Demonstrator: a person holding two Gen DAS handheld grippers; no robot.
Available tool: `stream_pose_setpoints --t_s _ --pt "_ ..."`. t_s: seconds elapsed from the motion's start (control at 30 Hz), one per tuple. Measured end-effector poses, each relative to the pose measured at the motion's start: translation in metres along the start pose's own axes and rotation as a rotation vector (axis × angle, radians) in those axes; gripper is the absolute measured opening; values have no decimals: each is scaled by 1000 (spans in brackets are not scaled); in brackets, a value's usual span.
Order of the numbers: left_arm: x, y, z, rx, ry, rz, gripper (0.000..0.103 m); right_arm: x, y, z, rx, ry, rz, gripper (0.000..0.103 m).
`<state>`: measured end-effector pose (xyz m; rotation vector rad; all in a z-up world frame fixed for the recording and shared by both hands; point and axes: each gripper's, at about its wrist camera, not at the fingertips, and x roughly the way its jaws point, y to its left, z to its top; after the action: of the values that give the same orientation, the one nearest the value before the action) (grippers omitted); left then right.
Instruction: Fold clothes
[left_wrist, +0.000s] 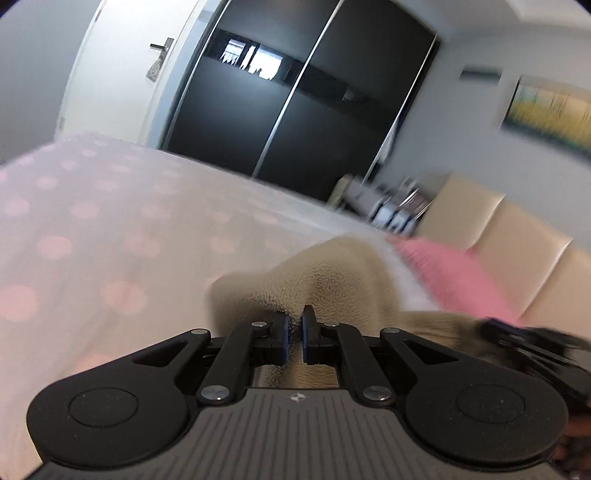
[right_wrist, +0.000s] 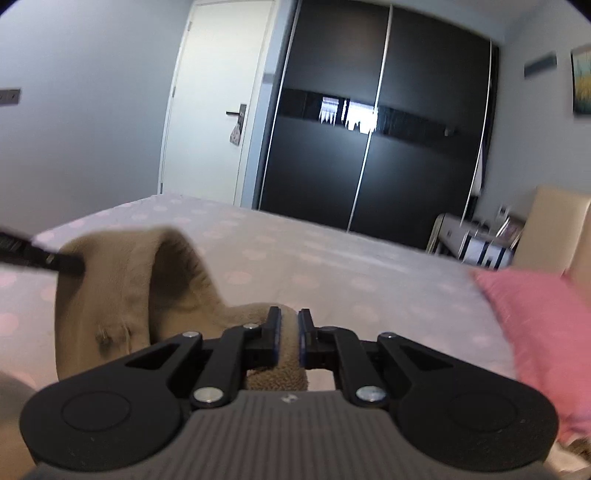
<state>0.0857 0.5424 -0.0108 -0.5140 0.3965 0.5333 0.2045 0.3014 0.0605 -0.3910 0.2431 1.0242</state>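
A beige fleece garment (left_wrist: 332, 273) is held up above the bed. My left gripper (left_wrist: 294, 325) is shut on an edge of it, with cloth pinched between the pads. My right gripper (right_wrist: 289, 328) is shut on another part of the same garment (right_wrist: 122, 295), which hangs in a loop to its left. The right gripper shows at the right edge of the left wrist view (left_wrist: 532, 347). The left gripper shows at the left edge of the right wrist view (right_wrist: 44, 258), touching the cloth.
The bed (right_wrist: 332, 258) has a white cover with pink dots. A pink pillow (right_wrist: 535, 317) lies at the right by a cream padded headboard (left_wrist: 517, 236). Beyond the bed are a dark sliding wardrobe (right_wrist: 369, 147), a white door (right_wrist: 214, 110) and a cluttered side table (right_wrist: 476, 243).
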Motion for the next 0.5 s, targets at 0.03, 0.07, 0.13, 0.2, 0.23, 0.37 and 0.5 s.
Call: stream_pose_setpoints --t_s 0.03,0.07,0.13,0.2,0.23,0.37,0.5 --pt "6 2 -3 -2 32 43 10 -2 0 -7 -24 23 23 14" --pt "12 8 -9 -10 65 69 11 0 -3 -14 -19 61 72 16" --pt "18 22 -22 -44 131 99 13 7 -14 -27 39 111 112 18" --pt "21 39 -36 -89 195 113 18 17 -33 -36 122 151 131 22" --pt "23 48 -44 -111 227 120 19 24 -43 -38 166 174 141 24" --pt "29 70 -66 -170 345 107 40 66 -74 -40 329 286 183 31" --pt "37 62 -78 -92 427 86 42 123 -81 -41 397 390 270 41"
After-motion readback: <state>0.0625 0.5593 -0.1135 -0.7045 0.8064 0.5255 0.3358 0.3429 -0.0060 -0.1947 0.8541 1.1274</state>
